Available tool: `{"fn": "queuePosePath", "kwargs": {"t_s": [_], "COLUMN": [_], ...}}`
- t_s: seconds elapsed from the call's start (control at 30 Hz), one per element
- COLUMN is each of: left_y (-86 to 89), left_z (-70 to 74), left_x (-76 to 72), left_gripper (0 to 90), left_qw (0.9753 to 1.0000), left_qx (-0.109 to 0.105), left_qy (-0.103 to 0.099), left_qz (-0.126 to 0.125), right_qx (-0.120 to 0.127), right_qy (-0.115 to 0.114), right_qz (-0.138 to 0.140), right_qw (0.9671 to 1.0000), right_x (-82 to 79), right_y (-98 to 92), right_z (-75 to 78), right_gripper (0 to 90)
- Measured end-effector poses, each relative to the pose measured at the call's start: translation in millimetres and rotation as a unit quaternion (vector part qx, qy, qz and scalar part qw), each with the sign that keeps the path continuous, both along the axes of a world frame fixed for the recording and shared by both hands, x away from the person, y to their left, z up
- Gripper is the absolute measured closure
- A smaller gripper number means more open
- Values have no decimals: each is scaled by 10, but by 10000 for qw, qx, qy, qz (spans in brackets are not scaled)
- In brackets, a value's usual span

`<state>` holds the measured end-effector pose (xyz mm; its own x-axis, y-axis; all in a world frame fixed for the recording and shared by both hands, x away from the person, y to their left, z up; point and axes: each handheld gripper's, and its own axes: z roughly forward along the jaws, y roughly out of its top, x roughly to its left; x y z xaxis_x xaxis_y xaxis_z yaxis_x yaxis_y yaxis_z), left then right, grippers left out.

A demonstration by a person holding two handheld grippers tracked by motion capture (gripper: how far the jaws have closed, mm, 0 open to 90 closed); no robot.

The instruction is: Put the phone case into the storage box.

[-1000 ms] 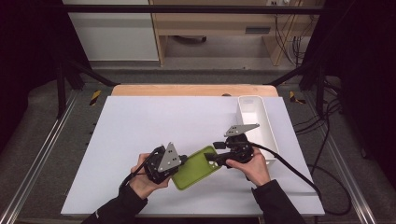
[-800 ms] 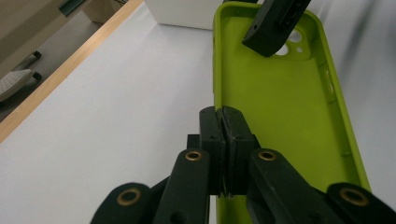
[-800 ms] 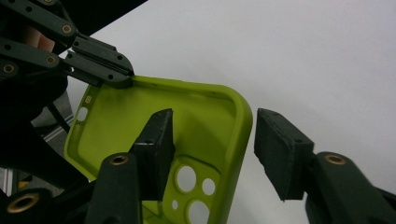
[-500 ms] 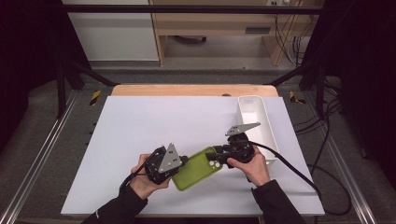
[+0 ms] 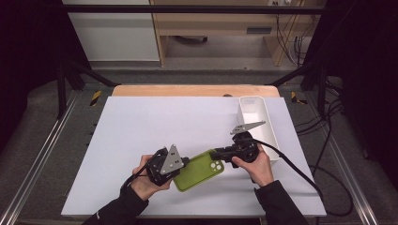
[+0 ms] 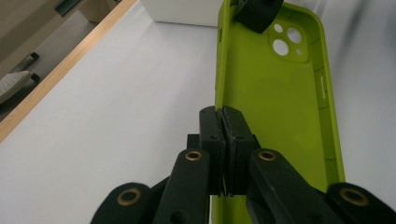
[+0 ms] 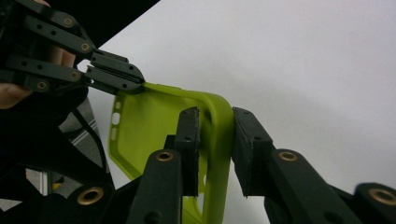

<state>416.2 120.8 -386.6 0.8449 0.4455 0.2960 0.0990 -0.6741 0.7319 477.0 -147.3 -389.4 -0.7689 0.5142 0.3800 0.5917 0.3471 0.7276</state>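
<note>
A lime-green phone case [image 5: 199,171] is held between both grippers just above the white table top, near its front edge, inner side up. My left gripper [image 5: 182,165] is shut on one long side wall; in the left gripper view the jaws [image 6: 223,119] pinch that wall of the case [image 6: 280,107]. My right gripper [image 5: 216,154] holds the camera-hole end. In the right gripper view its jaws [image 7: 215,135] clamp the curved wall of the case [image 7: 149,126], with the left gripper [image 7: 135,79] on the far rim.
A long white tray [image 5: 256,123] stands on the table's right side, just behind my right hand; it also shows in the left gripper view [image 6: 182,11]. The table's wooden far edge [image 5: 187,90] runs along the back. A black cable [image 5: 300,171] trails off right.
The case has turned slightly, and its camera holes now face up beside the right gripper. Both hands have stayed almost where they were.
</note>
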Motion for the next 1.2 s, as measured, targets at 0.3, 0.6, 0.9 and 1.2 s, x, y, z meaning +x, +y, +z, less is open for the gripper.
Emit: {"fn": "queuePosePath", "kwargs": {"t_s": [0.3,0.6,0.9,1.2], "left_y": [-14,-18,-34,-55], "left_z": [-18,-18,-24,-37], "left_x": [1,-6,-14,-18], "left_gripper": [881,881,881,877], "left_qw": [10000,9998,9997,9997], "left_qx": [85,160,182,190], "left_qy": [-38,-99,-109,-65], "left_qz": [-29,-56,-96,-114], "right_qx": [75,-4,-49,-94], "right_qy": [127,159,183,124], "right_qz": [68,130,117,82], "right_qw": [9999,9998,9998,9998], "right_x": [0,-14,-15,-28], "right_y": [-35,-37,-43,-51], "right_z": [20,26,25,37], "right_gripper": [786,786,794,799]}}
